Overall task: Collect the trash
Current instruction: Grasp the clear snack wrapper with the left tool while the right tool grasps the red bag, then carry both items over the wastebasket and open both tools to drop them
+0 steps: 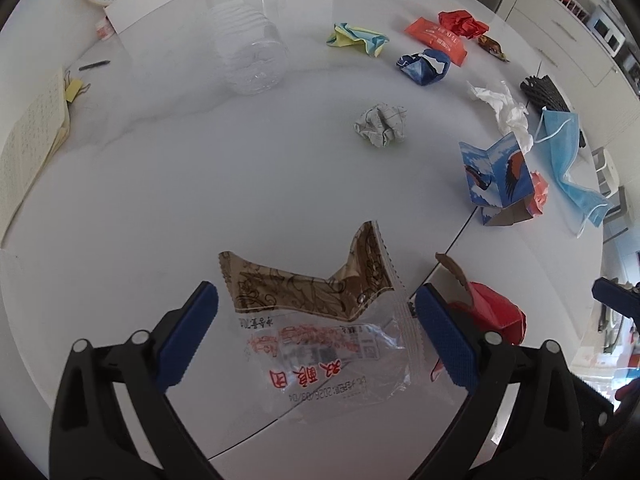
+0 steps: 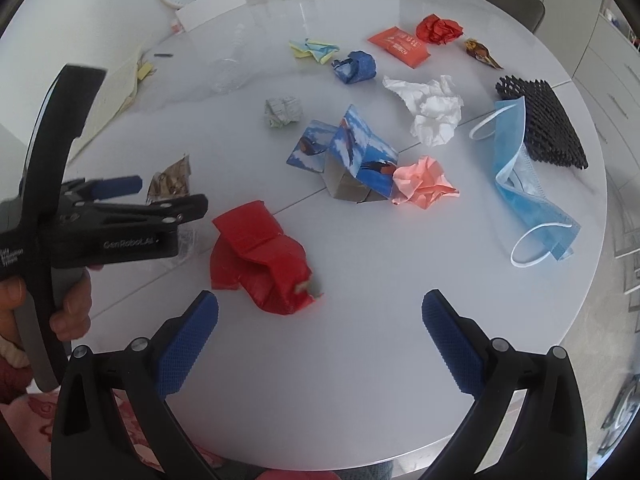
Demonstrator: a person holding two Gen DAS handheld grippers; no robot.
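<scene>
A snack wrapper point(image 1: 320, 320), brown at the top and clear with red print below, lies flat on the white table point(image 1: 240, 184). My left gripper point(image 1: 316, 296) points down over it, open, with one blue pad on each side of the wrapper. In the right wrist view the same gripper point(image 2: 172, 192) is at the left, held by a hand, with the wrapper point(image 2: 170, 180) under it. A crumpled red packet point(image 2: 260, 256) lies just ahead of my right gripper point(image 2: 320, 300), which is open and holds nothing. The packet point(image 1: 496, 312) also shows beside my left gripper's right finger.
More trash lies further back: a blue bird-print carton point(image 2: 352, 152), pink paper ball point(image 2: 420, 184), blue face mask point(image 2: 524, 184), white tissue point(image 2: 432, 108), black net point(image 2: 544, 124), grey paper ball point(image 2: 284, 112). A clear bottle point(image 1: 252, 52) and a notebook point(image 1: 28, 148) lie left.
</scene>
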